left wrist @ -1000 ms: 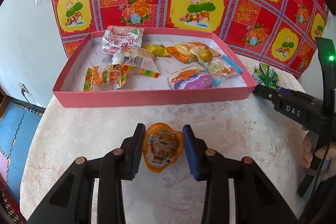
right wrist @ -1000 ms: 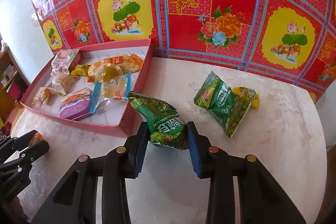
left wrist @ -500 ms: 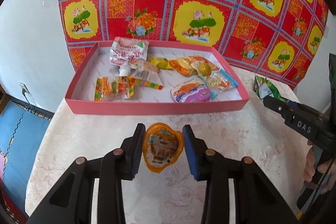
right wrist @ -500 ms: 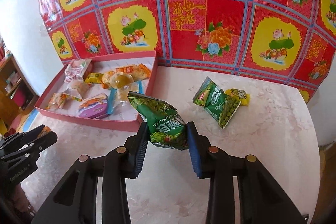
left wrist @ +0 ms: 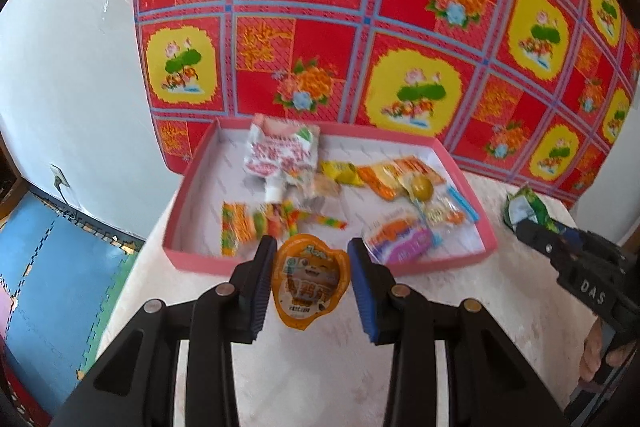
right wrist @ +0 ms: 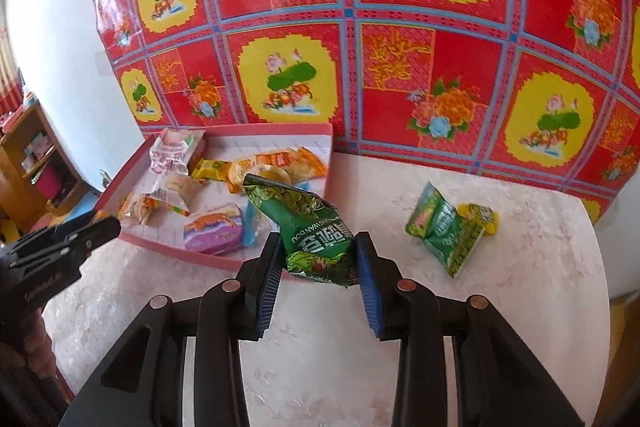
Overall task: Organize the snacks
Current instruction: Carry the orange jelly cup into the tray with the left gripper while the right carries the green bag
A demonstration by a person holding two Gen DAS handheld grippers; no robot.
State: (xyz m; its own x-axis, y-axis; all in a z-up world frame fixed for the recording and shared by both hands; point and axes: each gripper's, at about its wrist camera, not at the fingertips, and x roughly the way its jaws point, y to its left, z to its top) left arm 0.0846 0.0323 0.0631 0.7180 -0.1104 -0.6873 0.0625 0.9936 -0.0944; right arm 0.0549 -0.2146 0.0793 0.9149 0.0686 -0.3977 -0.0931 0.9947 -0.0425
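My left gripper (left wrist: 312, 285) is shut on an orange jelly cup (left wrist: 310, 281) and holds it above the table, just short of the pink tray's near wall (left wrist: 208, 265). My right gripper (right wrist: 318, 279) is shut on a green pea snack bag (right wrist: 310, 233), raised over the table near the tray's right corner (right wrist: 280, 259). The tray holds several snacks, among them a white pouch (left wrist: 280, 155) and a purple packet (left wrist: 398, 239). A second green bag (right wrist: 446, 231) and a small yellow packet (right wrist: 480, 217) lie on the table to the right.
A red and yellow flowered cloth (right wrist: 400, 39) hangs behind the table. The round table has a pale marble-pattern top (right wrist: 320, 367). A wooden shelf (right wrist: 36, 155) stands at far left. Blue floor mats (left wrist: 44, 267) lie below the table's left edge.
Both grippers have risen and moved toward the tray with their snacks still held; the tray now looks smaller and farther below in both views.
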